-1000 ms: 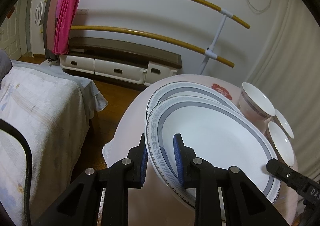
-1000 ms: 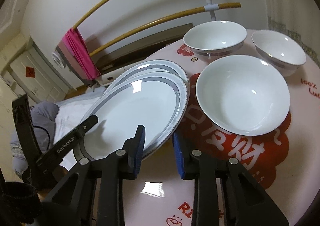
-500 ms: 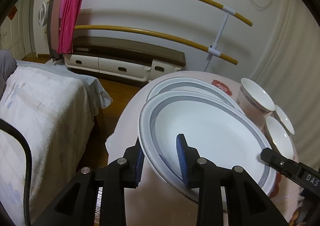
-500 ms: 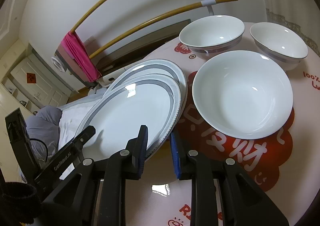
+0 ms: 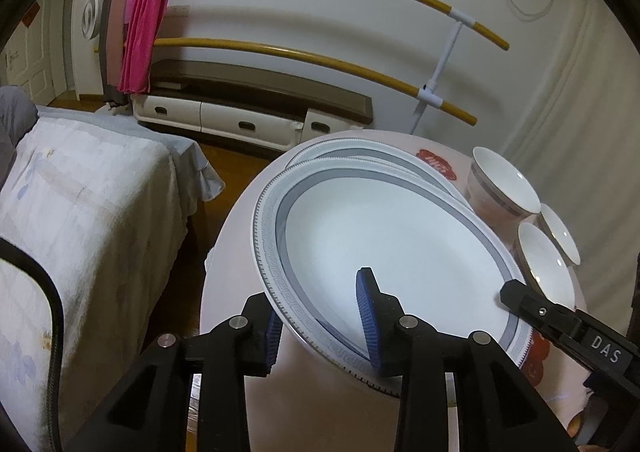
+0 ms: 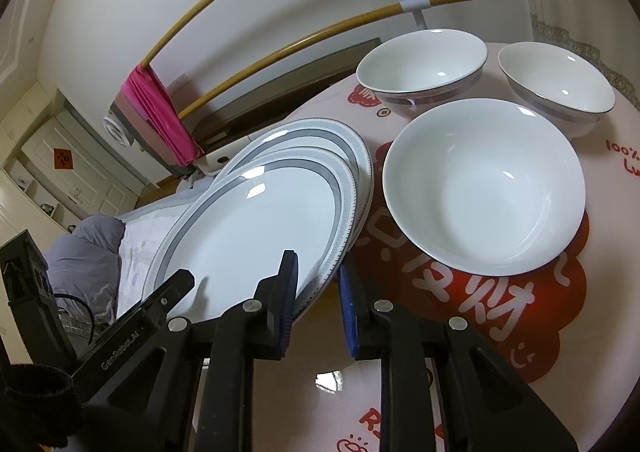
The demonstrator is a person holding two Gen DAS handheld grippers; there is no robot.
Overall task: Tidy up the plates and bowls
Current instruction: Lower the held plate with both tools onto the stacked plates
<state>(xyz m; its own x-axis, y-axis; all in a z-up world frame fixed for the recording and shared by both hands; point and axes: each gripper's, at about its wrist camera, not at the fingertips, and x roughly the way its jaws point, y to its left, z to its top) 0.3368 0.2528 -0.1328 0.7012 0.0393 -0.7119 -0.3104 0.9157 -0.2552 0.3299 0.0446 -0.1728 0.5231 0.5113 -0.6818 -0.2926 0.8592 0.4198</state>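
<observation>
We have the top plate (image 5: 392, 252) straddled at two edges, and it lies on a second plate (image 5: 360, 156) whose grey band shows just beyond it. Our left gripper (image 5: 320, 320) has the near rim between its jaws, one blue pad under the rim, the other over the plate's white floor and clear of it; these jaws are opening, so the grip is let go. Our right gripper (image 6: 318, 292) has the rim between its blue pads, which stand close to it on both sides; whether they press on it we cannot tell. In the left view its black finger reaches over the plate's right edge.

Right of the right gripper and ahead sits the large bowl (image 6: 484, 188), just beside the plates. Beyond it stand two smaller bowls, one (image 6: 420, 60) straight ahead and the other (image 6: 556, 84) to its right. All rest on the round table (image 6: 400, 392) with red print. Left of the left gripper lies a bed (image 5: 80, 212); ahead, a rack (image 5: 320, 56) of yellow rails carries a pink cloth (image 5: 140, 28).
</observation>
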